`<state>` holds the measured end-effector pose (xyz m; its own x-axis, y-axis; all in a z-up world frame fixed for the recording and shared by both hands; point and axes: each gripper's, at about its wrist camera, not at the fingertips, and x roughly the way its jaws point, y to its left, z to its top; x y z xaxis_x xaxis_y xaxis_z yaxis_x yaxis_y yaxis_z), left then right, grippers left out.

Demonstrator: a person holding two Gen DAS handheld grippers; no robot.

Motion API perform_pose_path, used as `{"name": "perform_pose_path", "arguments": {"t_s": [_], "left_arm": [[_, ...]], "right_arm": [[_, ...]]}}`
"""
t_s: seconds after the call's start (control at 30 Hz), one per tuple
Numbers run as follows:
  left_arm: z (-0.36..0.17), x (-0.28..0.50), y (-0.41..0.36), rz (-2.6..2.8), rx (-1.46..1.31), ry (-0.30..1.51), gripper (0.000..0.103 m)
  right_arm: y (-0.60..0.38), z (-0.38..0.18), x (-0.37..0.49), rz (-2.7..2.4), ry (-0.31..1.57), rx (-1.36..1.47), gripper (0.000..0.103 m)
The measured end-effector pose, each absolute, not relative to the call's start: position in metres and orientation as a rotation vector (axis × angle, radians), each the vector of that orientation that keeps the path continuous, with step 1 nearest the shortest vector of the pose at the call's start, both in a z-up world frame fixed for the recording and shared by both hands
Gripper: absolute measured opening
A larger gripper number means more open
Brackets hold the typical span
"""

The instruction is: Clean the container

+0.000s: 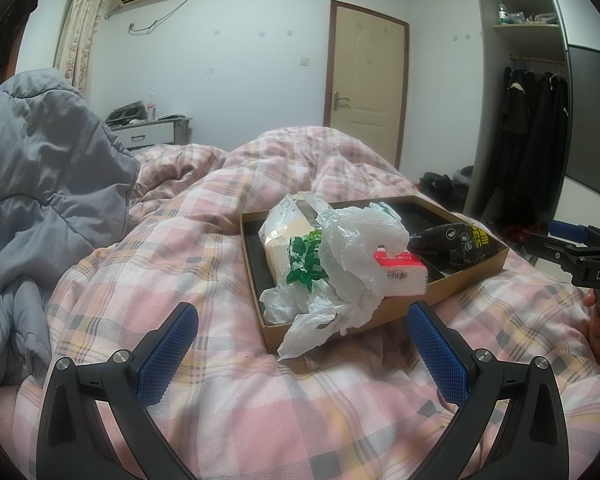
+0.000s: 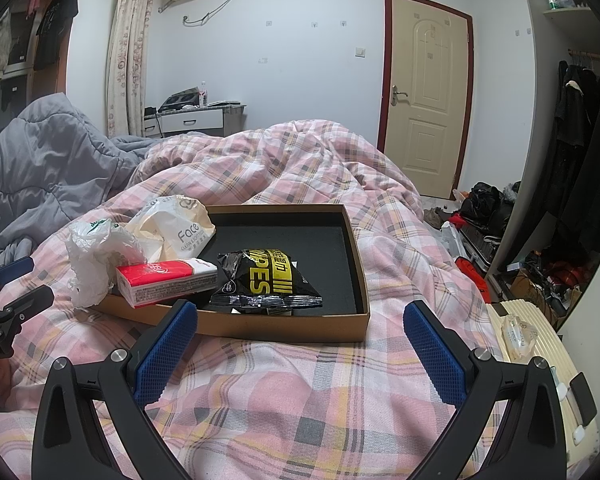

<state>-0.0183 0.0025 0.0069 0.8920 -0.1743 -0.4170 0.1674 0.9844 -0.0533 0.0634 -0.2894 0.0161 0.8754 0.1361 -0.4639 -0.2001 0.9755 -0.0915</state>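
— On the bed, what sits around the box?

— Pink plaid quilt (image 2: pixel 300 168) all round it, humped up high behind, and a grey duvet (image 1: pixel 40 184) piled off to the left. The cardboard box (image 2: pixel 356 248) lies shallow and open on the quilt, black inside.

— What's in the way inside it?

— A crumpled white plastic bag (image 1: pixel 352 248) spills over the near-left corner and hangs onto the quilt. Against it lies a cream tissue pack (image 2: pixel 176 224), a red and white tissue pack (image 2: pixel 164 278) rests across the front wall, and a black wipes packet (image 2: pixel 266 280) lies just beside that, on the black floor.

— Any bare room in the box?

— The far right half of the floor is open; the right and back walls stand free.

— And the fingers?

— Left gripper (image 1: pixel 302 344) is spread wide, holding nothing, short of the bag's hanging end. Right gripper (image 2: pixel 300 346) is likewise spread and empty, just before the front wall, near the wipes packet.

— Beyond the bed?

— A closed door (image 2: pixel 428 92) behind, and bags and clothes (image 2: pixel 488 208) cluttering the floor to the right.
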Motion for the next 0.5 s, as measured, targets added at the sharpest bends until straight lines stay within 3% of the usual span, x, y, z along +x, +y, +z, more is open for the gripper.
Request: {"name": "perform_pose_path", "arguments": {"t_s": [0.5], "left_arm": [[0.0072, -0.0181, 0.003, -0.178, -0.016, 0.435, 0.103]], "right_arm": [[-0.2893, 0.0162, 0.0635, 0.176, 0.474, -0.138, 0.102]]}}
